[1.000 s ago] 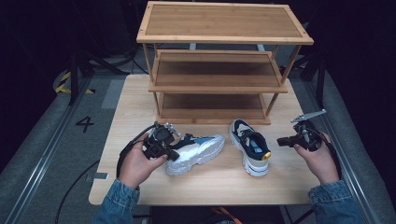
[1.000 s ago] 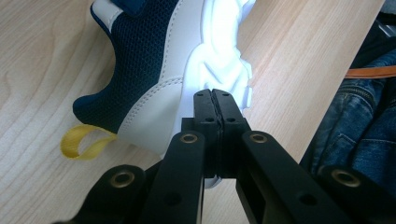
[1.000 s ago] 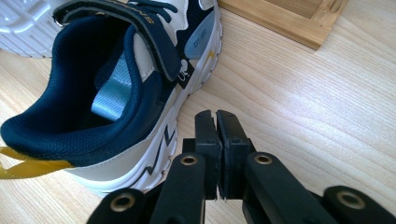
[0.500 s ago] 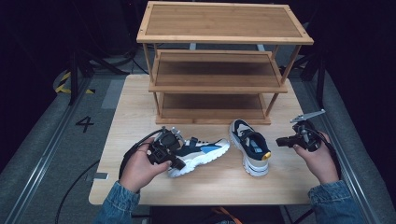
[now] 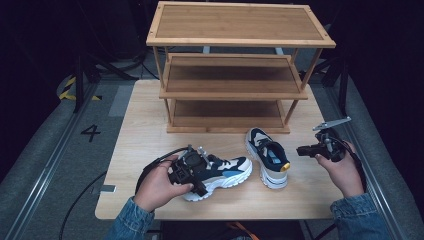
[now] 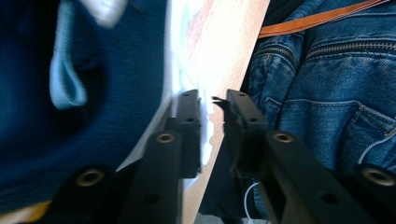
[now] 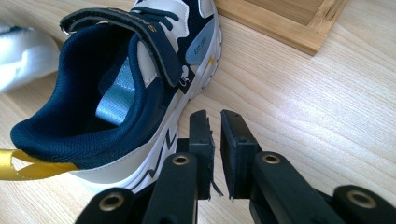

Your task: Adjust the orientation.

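Light wood table (image 5: 150, 130) on grey floor, dark surround; left gripper (image 5: 192, 175), jaws just opening, released beside sneaker (image 5: 225, 175); right gripper (image 5: 305, 150) released, empty.

Two sneakers lay on the table: one (image 5: 225, 172) near the left hand and one (image 5: 267, 157) standing apart toward the right. One wooden rack (image 5: 235, 70) stood behind them, with three shelves counted from top to bottom. Two handheld grippers were there, left (image 5: 192, 170) and right (image 5: 312, 149).

Wooden table (image 5: 145, 125): shoe rack (image 5: 235, 70), two sneakers (image 5: 270, 155).
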Motion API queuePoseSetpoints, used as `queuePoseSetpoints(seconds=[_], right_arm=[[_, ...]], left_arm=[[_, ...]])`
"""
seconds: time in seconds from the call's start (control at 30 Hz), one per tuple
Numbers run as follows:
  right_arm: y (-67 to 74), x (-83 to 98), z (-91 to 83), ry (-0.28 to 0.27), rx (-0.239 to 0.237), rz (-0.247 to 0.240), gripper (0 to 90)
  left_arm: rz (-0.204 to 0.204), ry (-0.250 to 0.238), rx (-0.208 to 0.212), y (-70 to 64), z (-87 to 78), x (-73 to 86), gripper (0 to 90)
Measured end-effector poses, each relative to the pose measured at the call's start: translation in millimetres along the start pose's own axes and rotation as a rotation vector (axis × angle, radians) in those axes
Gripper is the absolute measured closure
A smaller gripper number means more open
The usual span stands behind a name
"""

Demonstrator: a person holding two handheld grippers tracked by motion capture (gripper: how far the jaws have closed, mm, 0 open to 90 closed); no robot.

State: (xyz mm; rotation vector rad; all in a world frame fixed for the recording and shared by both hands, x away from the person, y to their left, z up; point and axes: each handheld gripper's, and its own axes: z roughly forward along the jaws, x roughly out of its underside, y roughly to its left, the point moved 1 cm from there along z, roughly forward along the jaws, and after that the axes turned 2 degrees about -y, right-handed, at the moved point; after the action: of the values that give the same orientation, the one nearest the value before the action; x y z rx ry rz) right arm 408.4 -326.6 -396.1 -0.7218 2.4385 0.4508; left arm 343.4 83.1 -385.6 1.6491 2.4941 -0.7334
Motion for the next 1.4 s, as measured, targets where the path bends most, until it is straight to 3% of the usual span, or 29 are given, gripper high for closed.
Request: queuePoseSetpoints(seconds=[0.07, 0.1, 0.13, 0.17, 0.23, 0.3, 0.33, 0.4, 0.5, 0.7, 0.87, 0.97, 1.07, 1.13, 1.23, 1.4], right_arm=[[-0.2, 0.1, 0.4, -0.001, -0.001, -0.001, 83.8], [-0.3, 0.1, 0.6, -0.001, -0.002, 0.000, 83.8], [-0.3, 0.1, 0.6, -0.001, -0.002, 0.000, 83.8], [-0.4, 0.1, 0.7, -0.002, -0.002, -0.001, 83.4], [-0.2, 0.1, 0.6, -0.002, -0.003, -0.001, 83.4], [0.5, 0.5, 0.0, -0.001, -0.002, -0.003, 82.8], [0.5, 0.5, 0.0, -0.001, -0.002, -0.003, 82.8], [0.3, 1.8, -1.1, -0.004, -0.002, -0.002, 81.9], [-0.5, 3.7, -2.6, -0.005, 0.002, 0.003, 81.0], [-1.9, 8.4, -3.8, -0.002, 0.014, 0.012, 78.3], [-1.9, 12.3, -5.7, -0.001, 0.025, 0.014, 74.9], [-2.6, 14.9, -7.6, -0.004, 0.030, 0.017, 73.0], [-3.7, 17.1, -8.4, -0.006, 0.036, 0.021, 72.6], [-4.1, 18.2, -8.9, -0.004, 0.037, 0.024, 72.6], [-4.4, 19.4, -9.7, -0.009, 0.041, 0.027, 72.6], [-5.0, 20.2, -10.7, -0.009, 0.046, 0.026, 72.6]], left_arm=[[0.016, 0.011, 0.011, -4.0, 0.2, -1.3, 73.0], [0.055, 0.005, 0.036, -12.5, 1.0, -4.4, 73.1], [0.055, 0.005, 0.036, -12.5, 1.0, -4.4, 71.7], [0.079, -0.023, 0.063, -20.4, -1.6, -7.9, 73.2], [0.083, -0.033, 0.048, -22.5, -2.7, -8.5, 69.8], [0.078, -0.061, -0.004, -23.2, -10.3, -9.8, 67.2], [0.078, -0.061, -0.004, -23.2, -10.3, -9.8, 66.6], [0.049, -0.136, -0.043, -18.4, -15.9, -8.8, 62.9], [0.020, -0.164, -0.093, -11.8, -20.1, -9.0, 58.0], [-0.023, -0.179, -0.138, 1.9, -14.1, -11.9, 52.1], [-0.043, -0.150, -0.202, 13.8, -4.4, -15.1, 48.5], [-0.050, -0.129, -0.185, 18.6, 3.1, -16.6, 50.3], [-0.054, -0.109, -0.211, 24.1, 9.3, -18.3, 51.8], [-0.057, -0.105, -0.217, 25.5, 11.7, -18.9, 55.6], [-0.039, -0.118, -0.179, 26.3, 13.0, -19.6, 68.3], [-0.018, -0.098, -0.210, 23.6, 11.0, -20.1, 74.2]])
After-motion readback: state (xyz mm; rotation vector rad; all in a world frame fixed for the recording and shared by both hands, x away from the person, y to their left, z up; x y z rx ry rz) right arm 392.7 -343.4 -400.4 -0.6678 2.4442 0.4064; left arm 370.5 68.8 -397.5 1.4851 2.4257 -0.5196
